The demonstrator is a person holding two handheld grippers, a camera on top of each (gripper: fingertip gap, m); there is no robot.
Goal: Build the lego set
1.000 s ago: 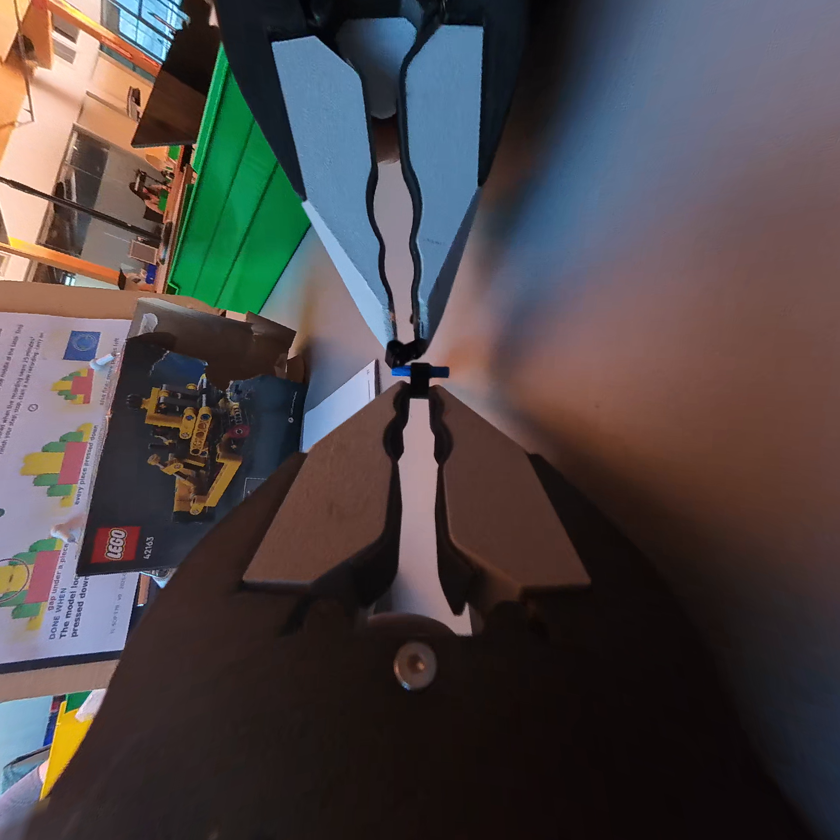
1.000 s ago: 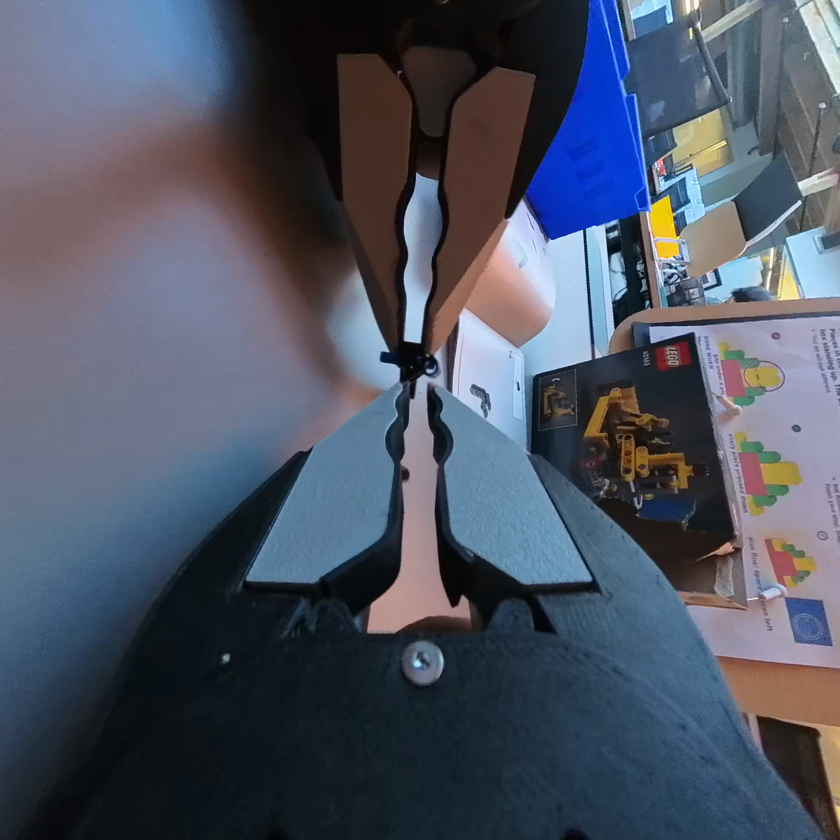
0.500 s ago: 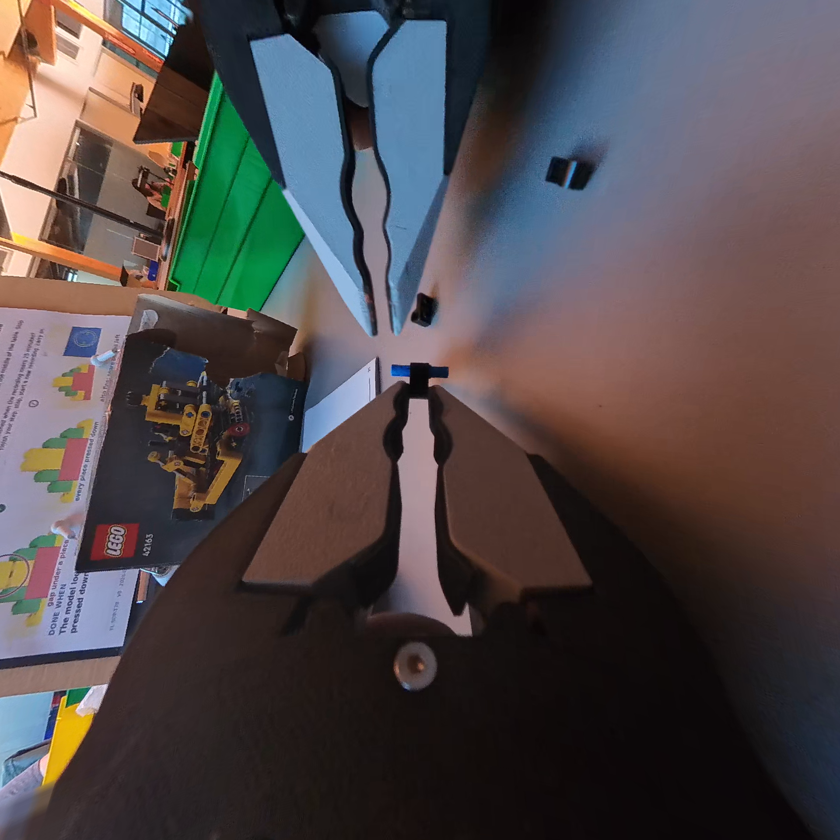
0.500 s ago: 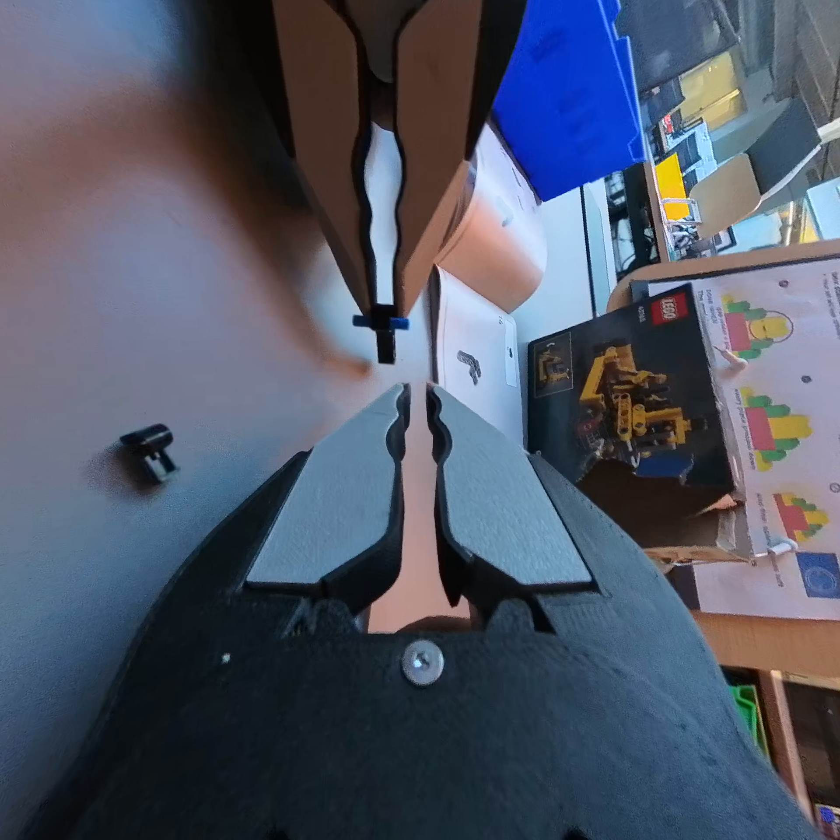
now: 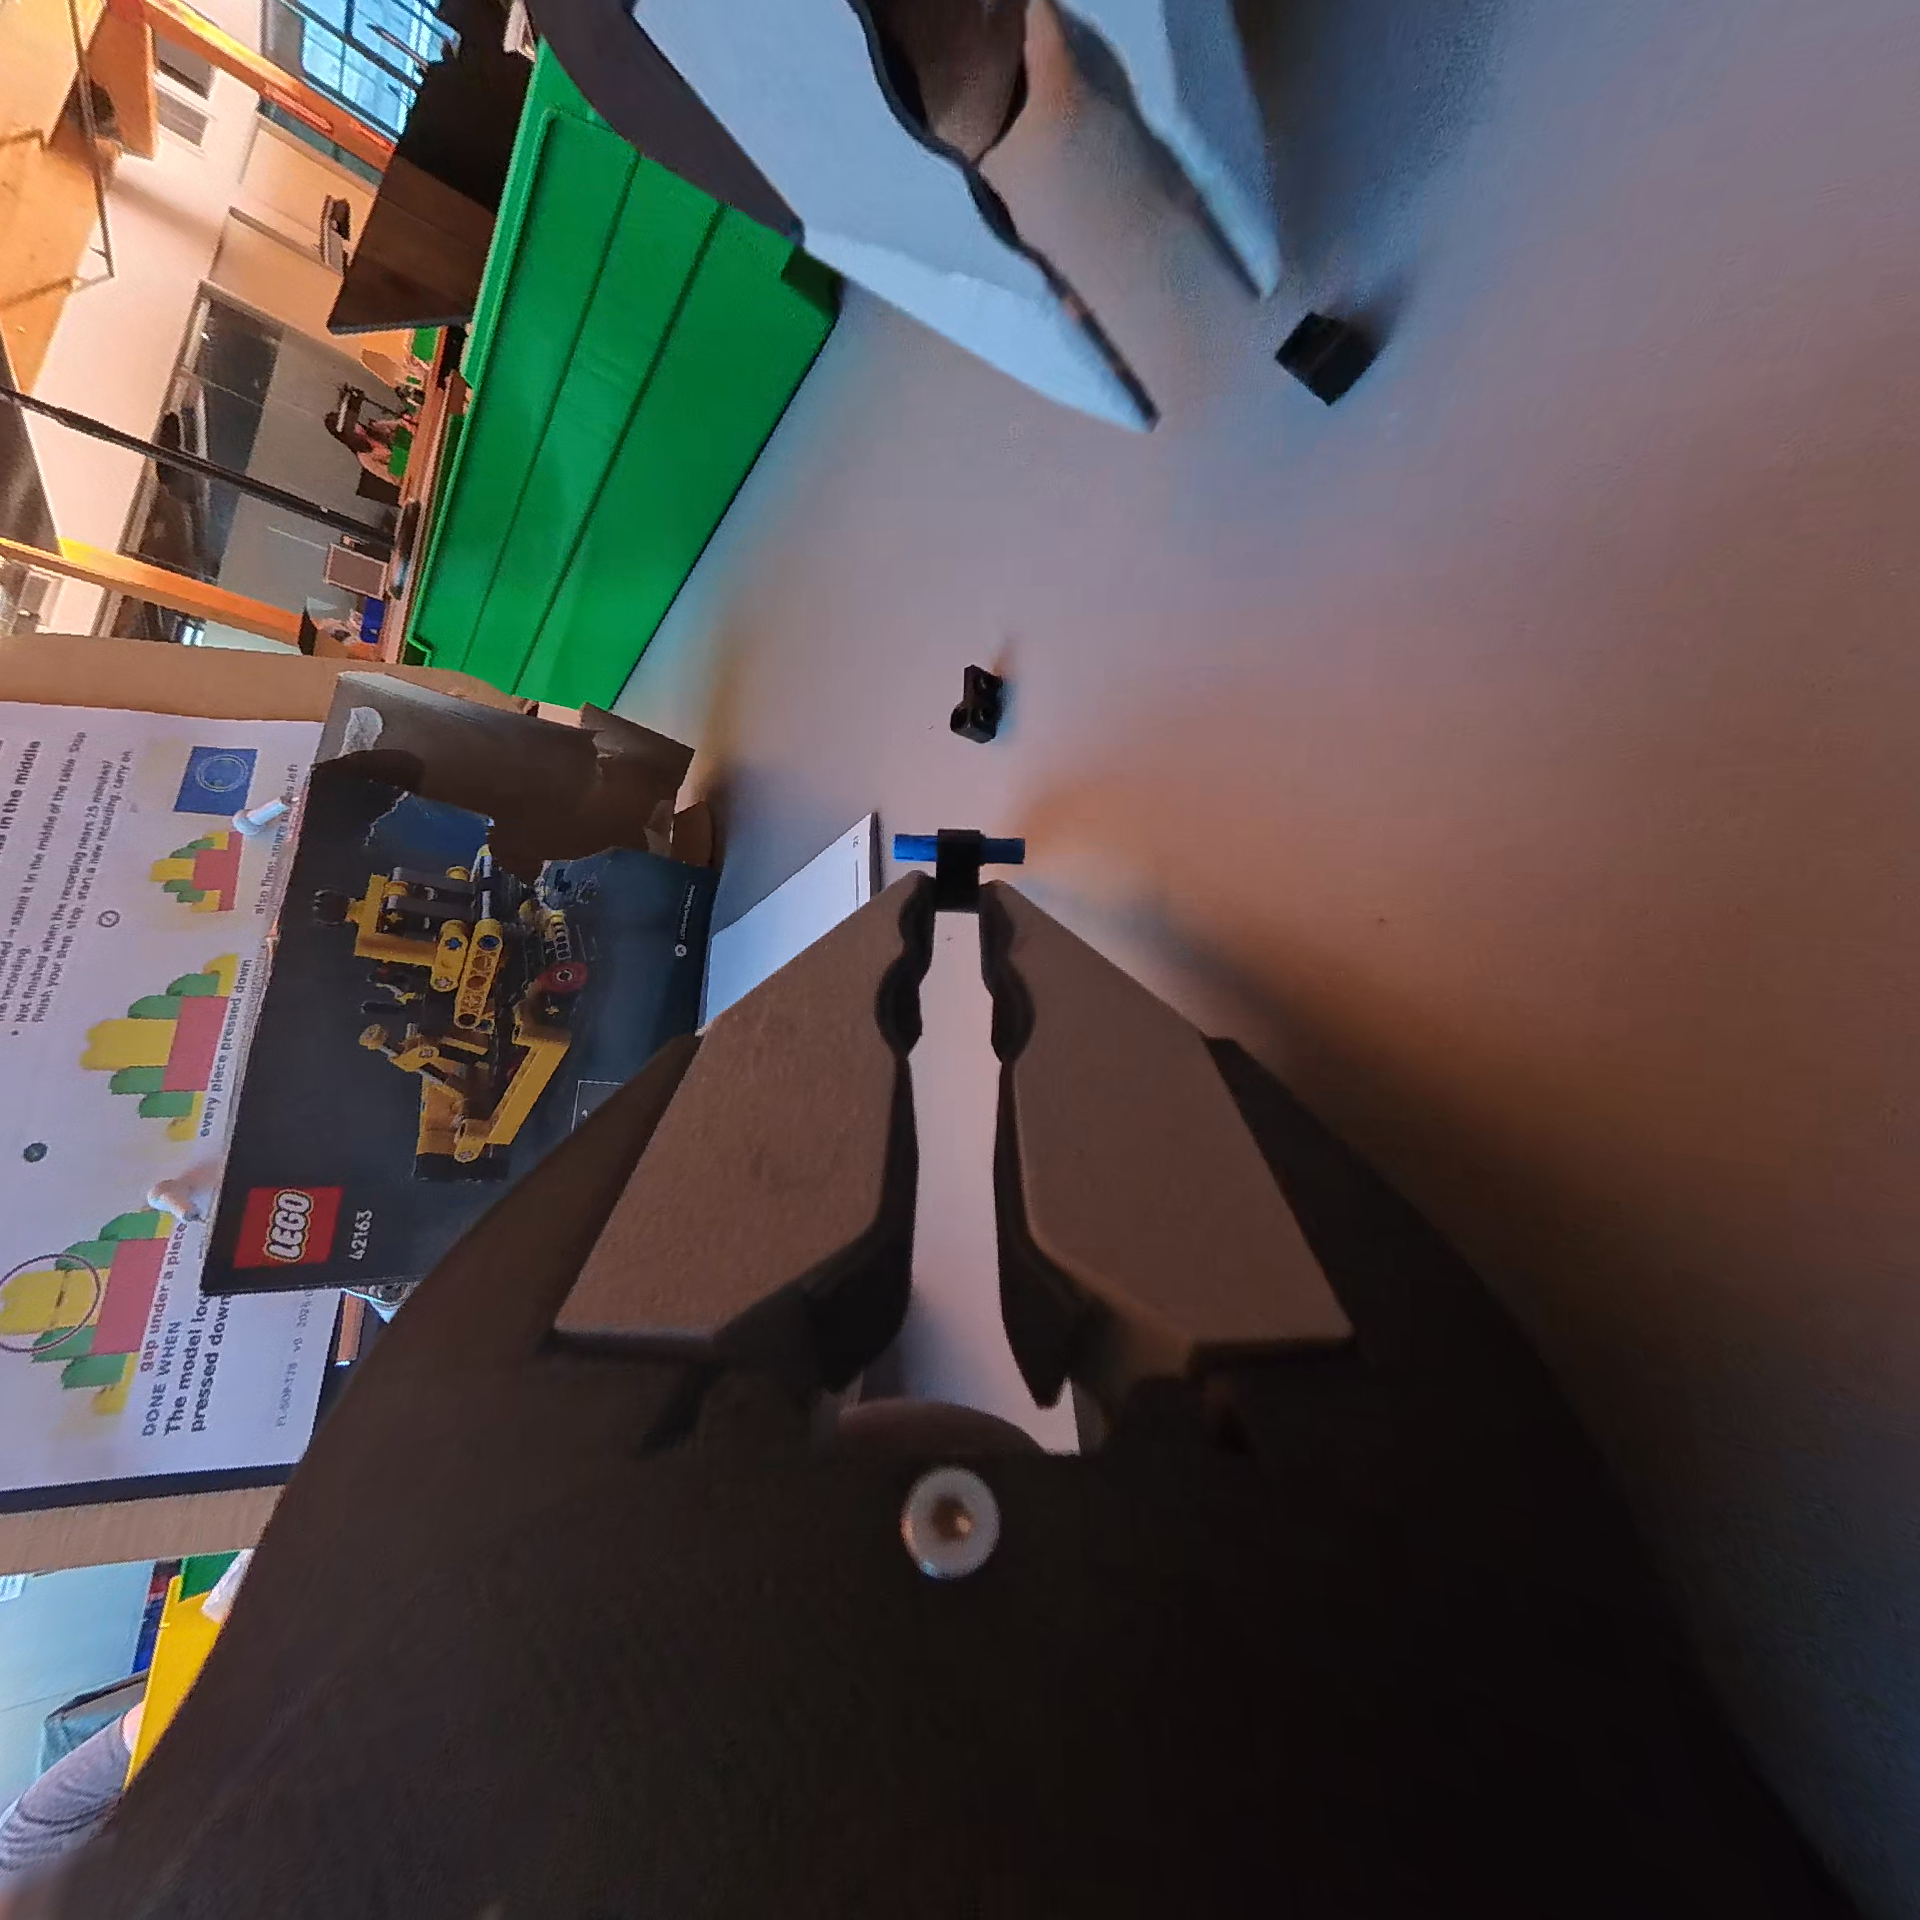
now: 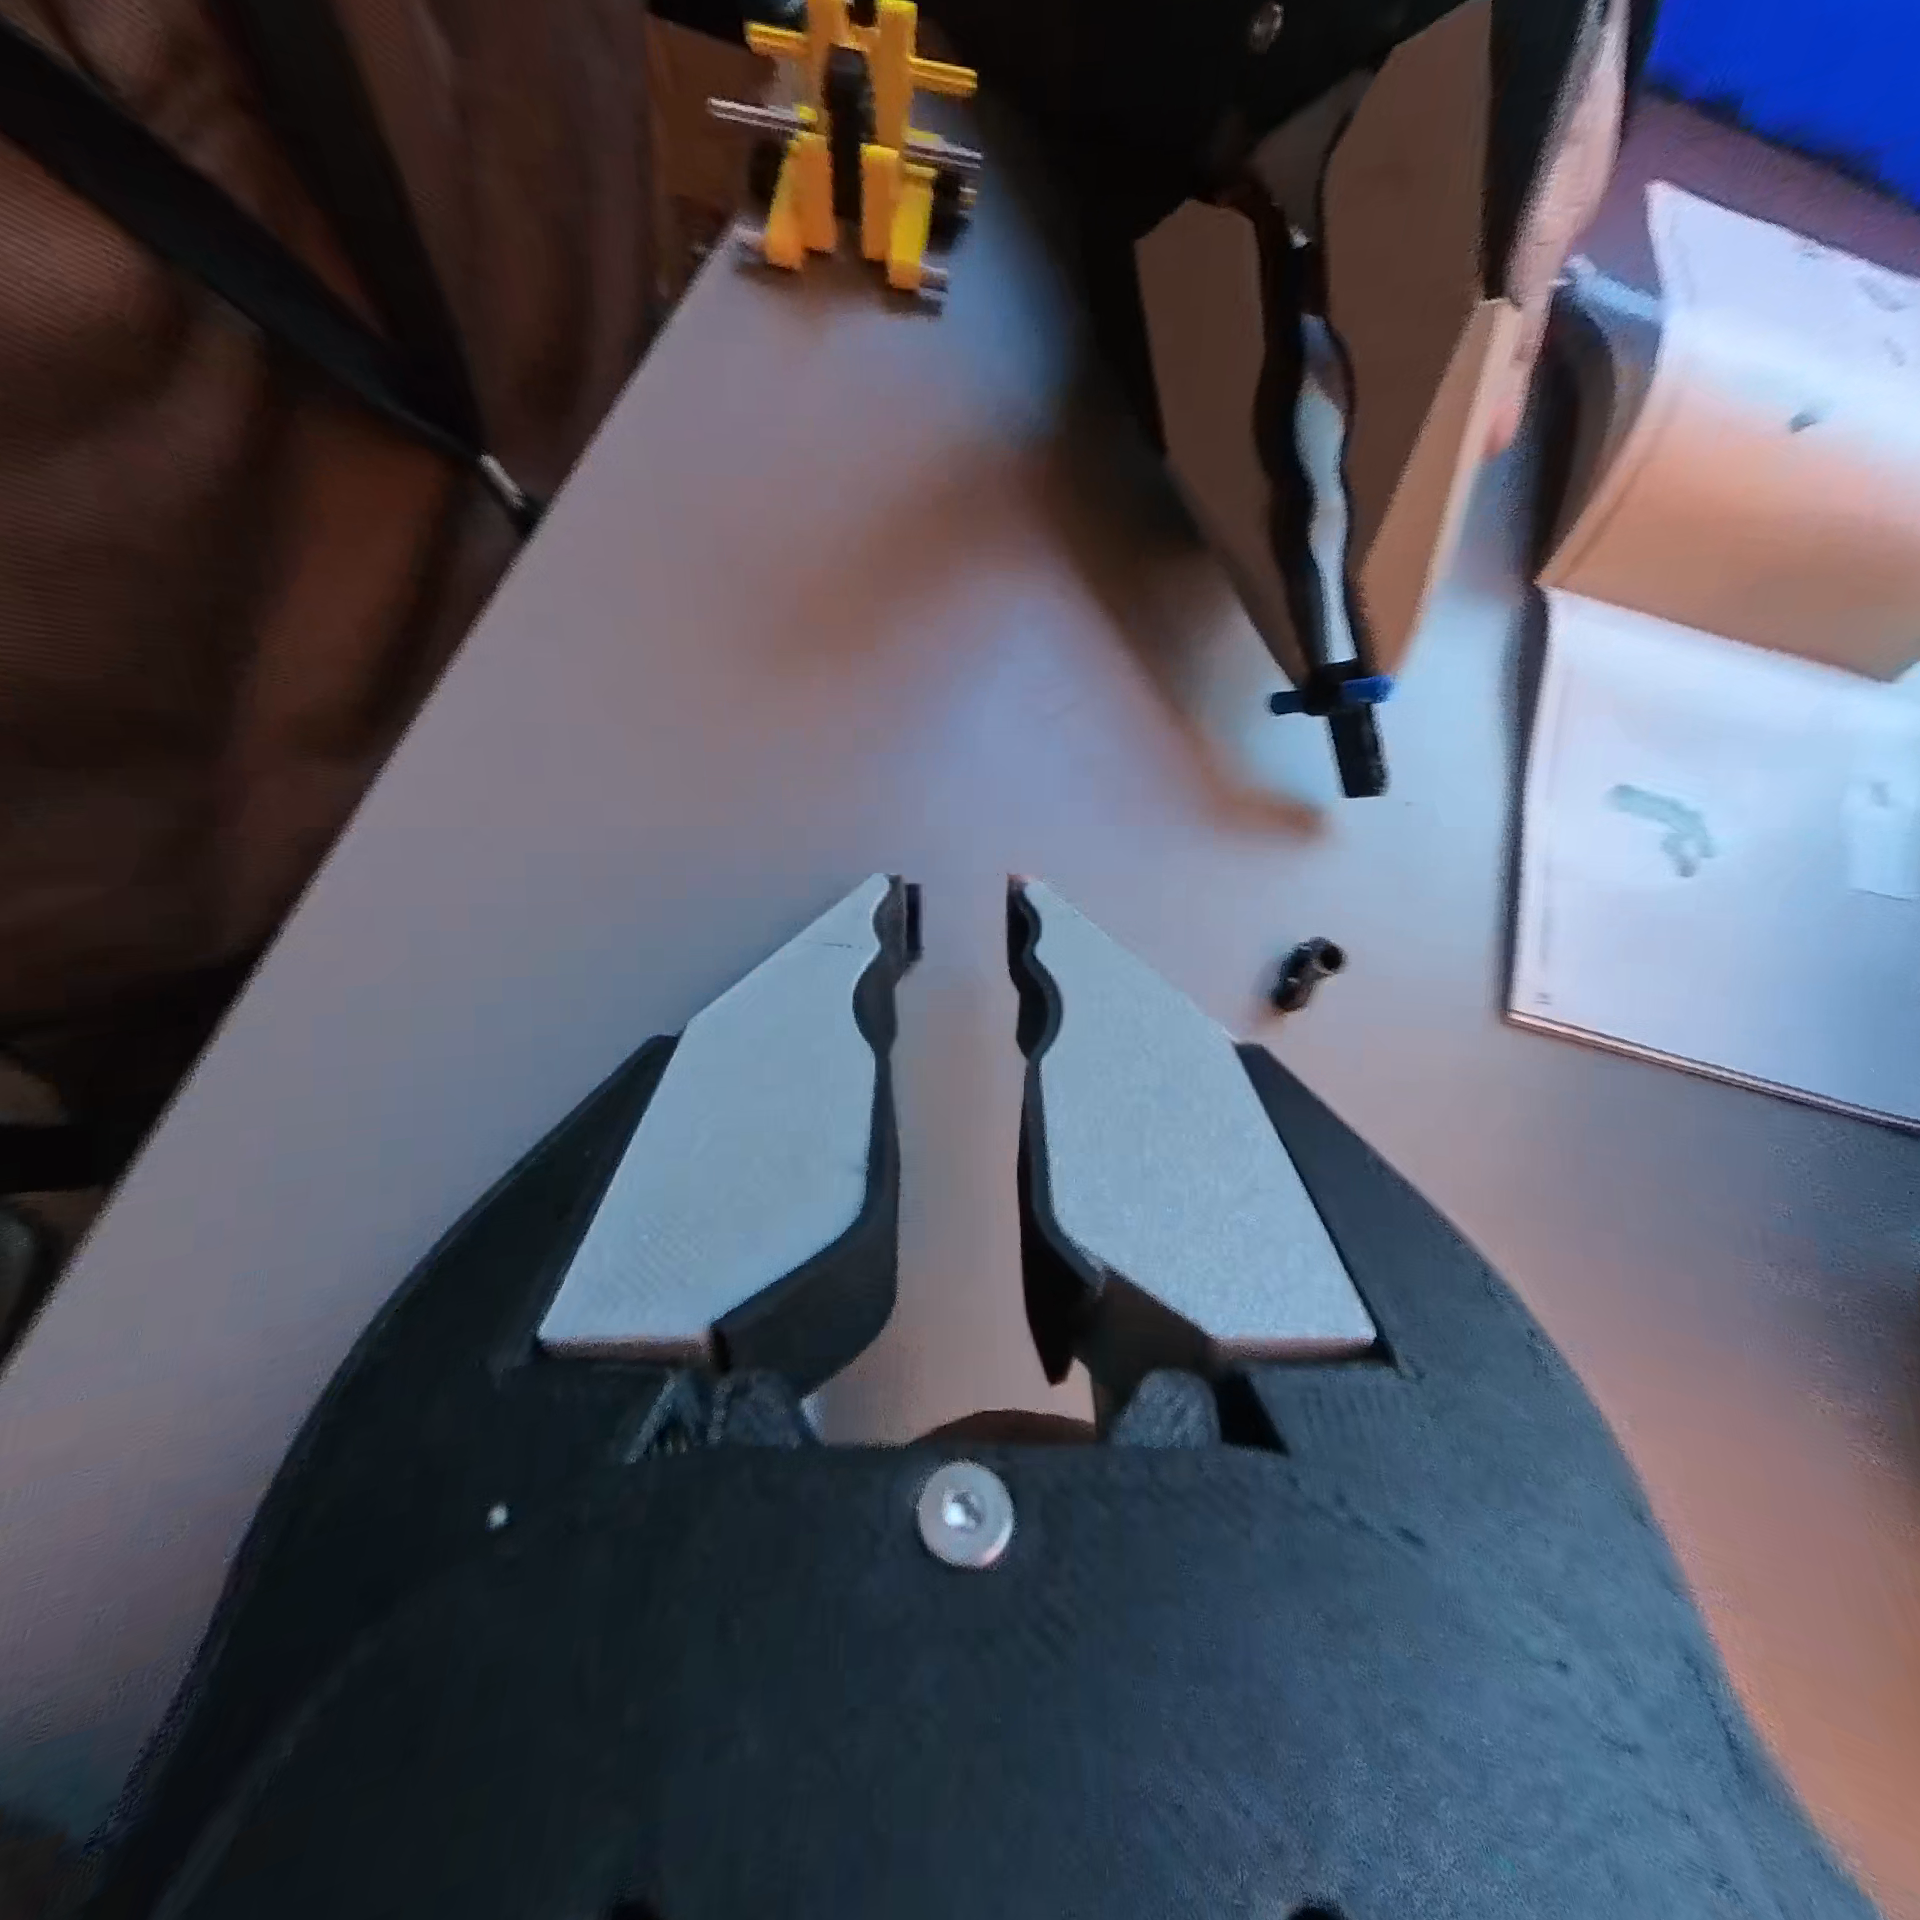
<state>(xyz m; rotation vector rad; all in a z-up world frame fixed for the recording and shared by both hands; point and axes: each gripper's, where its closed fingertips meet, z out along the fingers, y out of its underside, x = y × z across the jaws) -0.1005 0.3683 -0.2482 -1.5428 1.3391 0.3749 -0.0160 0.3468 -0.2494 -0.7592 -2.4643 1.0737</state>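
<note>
My left gripper (image 5: pixel 951 888) is shut on a small black connector with a blue pin (image 5: pixel 958 852) through it and holds it above the grey table (image 5: pixel 1455 727). It also shows in the right wrist view (image 6: pixel 1340 675), with the connector and pin (image 6: pixel 1351 717) at its tips. My right gripper (image 6: pixel 961 899) is open and low over the table, also seen in the left wrist view (image 5: pixel 1203 351). A small black piece (image 6: pixel 912 920) sits by its left fingertip; whether they touch I cannot tell. It shows in the left wrist view (image 5: pixel 1322 358) too. Another black piece (image 6: pixel 1304 971) lies loose on the table (image 5: pixel 977 707).
A yellow part-built model (image 6: pixel 847 156) stands at the table's far edge. A white instruction booklet (image 6: pixel 1714 852) and a brown box (image 6: pixel 1714 468) lie to the right. The set's box (image 5: pixel 447 1039), a printed sheet (image 5: pixel 104 1091) and a green bin (image 5: pixel 603 416) are at the left. The gap from one gripper's tips to the other's is roughly 9 cm. Left tips and right tips are each some 20 cm from the yellow part-built model (image 6: pixel 847 156).
My right gripper has let go of a black piece, which now lies on the table. It has opened, pulled away from my left gripper and swung down toward another black piece. The left has held still.
</note>
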